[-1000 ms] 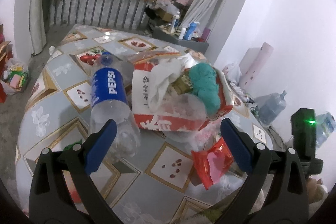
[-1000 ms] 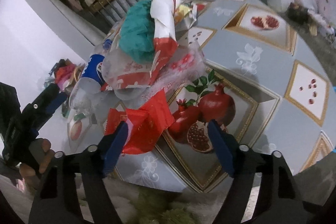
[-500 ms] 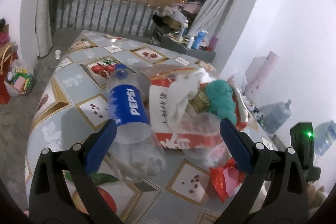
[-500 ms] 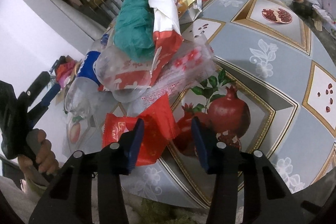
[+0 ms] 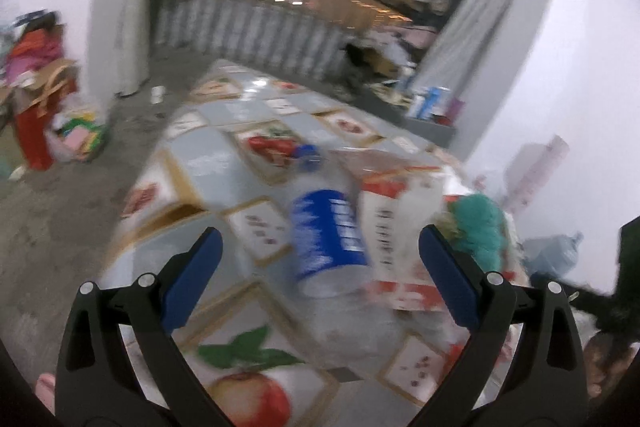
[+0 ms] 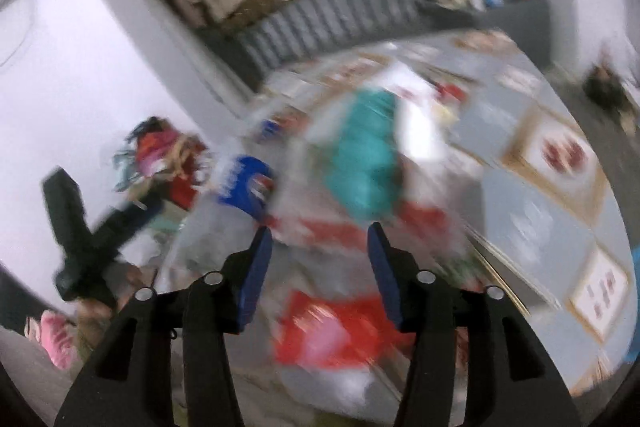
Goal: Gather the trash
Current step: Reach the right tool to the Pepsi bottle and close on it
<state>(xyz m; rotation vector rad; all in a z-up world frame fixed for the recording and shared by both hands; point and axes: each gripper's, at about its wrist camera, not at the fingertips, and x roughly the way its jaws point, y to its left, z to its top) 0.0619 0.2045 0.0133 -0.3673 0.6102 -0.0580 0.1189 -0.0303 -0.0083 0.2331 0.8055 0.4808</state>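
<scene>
Both views are pretty blurry. The left hand-held gripper (image 5: 318,267) hangs wide open with nothing between its jaws, over the plastic bottle (image 5: 332,239) lying on the tabletop (image 5: 192,163) beside the red-and-white trash bag (image 5: 404,227). Only the right view shows the red wrapper (image 6: 332,331) below the right hand-held gripper (image 6: 318,267), whose jaws are opening with nothing pinched.
</scene>
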